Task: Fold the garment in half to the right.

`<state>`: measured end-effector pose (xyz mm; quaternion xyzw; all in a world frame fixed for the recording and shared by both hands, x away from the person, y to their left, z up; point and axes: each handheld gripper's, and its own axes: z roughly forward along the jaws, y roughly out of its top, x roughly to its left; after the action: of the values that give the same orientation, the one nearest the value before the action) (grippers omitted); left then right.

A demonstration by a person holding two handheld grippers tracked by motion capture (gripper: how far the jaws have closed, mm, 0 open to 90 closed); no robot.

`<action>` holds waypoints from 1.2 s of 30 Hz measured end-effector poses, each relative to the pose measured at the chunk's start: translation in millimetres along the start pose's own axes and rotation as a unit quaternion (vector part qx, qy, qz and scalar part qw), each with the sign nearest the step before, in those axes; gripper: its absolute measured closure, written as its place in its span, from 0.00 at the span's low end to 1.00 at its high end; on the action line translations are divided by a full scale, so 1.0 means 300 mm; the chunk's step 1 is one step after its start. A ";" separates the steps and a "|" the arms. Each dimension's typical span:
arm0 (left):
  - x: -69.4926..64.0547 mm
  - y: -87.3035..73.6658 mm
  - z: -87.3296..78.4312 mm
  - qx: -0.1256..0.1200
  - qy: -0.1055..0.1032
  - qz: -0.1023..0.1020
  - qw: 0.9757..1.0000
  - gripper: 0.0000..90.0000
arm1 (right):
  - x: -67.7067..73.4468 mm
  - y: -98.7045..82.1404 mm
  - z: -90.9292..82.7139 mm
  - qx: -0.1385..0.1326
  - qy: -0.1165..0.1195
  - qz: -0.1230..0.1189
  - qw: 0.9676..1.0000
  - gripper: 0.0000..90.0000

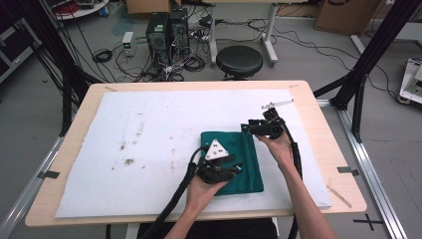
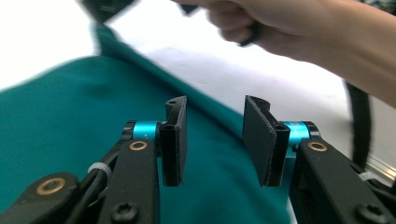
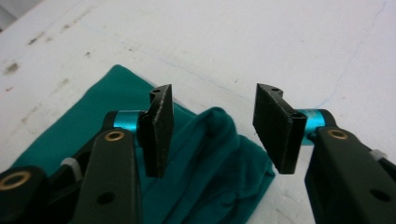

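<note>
So I've got a gripper in each hand over the table [image 1: 318,107], which has a big white foam sheet [image 1: 149,149] laid across most of it. The sheet's got a few brownish smudges at about 9 o'clock from the cloth.

The teal cloth [image 1: 226,142] is folded into a rough rectangle, sitting a bit toward 4 o'clock from the middle of the sheet, close to my side of the table.

My left gripper [image 2: 215,140] is over the near part of the cloth, roughly the 6 o'clock edge of it in the high view [image 1: 219,167]. Jaws are apart with a clear gap, nothing between them. In the left gripper view they're hanging over flat teal fabric, and I can't tell whether the tips touch it. My right hand [image 2: 280,25] shows up blurry at 1 o'clock there.

My right gripper [image 3: 212,123] is at the cloth's far right corner, around 1 o'clock of it from above [image 1: 263,127]. Jaws apart here too, wider if anything, and not clamped on anything. In the right gripper view there's a bunched-up hump of the cloth [image 3: 219,154] sitting right under the gap, with the flat part running off toward 8 o'clock and bare white sheet [image 3: 280,42] beyond at 12.

Past the table at 12 o'clock there's a black stool [image 1: 239,60] on the floor, and a pair of computer towers [image 1: 166,30] with a mess of cables at 11.
</note>
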<state>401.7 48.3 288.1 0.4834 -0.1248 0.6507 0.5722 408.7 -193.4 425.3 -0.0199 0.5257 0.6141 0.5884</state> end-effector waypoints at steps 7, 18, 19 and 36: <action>0.116 0.000 -0.054 -0.012 0.078 -0.002 0.997 0.65 | 0.013 -0.004 0.035 0.033 -0.023 -0.010 0.999 0.70; 0.247 0.001 -0.063 -0.015 0.153 -0.023 0.988 0.72 | -0.038 -0.048 0.013 0.049 -0.053 0.011 0.997 0.90; 0.262 -0.002 -0.055 -0.009 0.164 -0.023 0.986 0.74 | -0.042 -0.054 0.012 0.049 -0.053 0.014 0.997 0.89; 0.390 0.002 0.077 0.042 0.167 -0.063 0.983 0.80 | -0.085 -0.102 0.026 0.073 -0.059 0.028 0.995 0.84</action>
<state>426.6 104.7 390.4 0.3984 0.0304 0.6892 0.6045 444.0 -213.6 426.1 0.0742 0.5338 0.5907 0.6006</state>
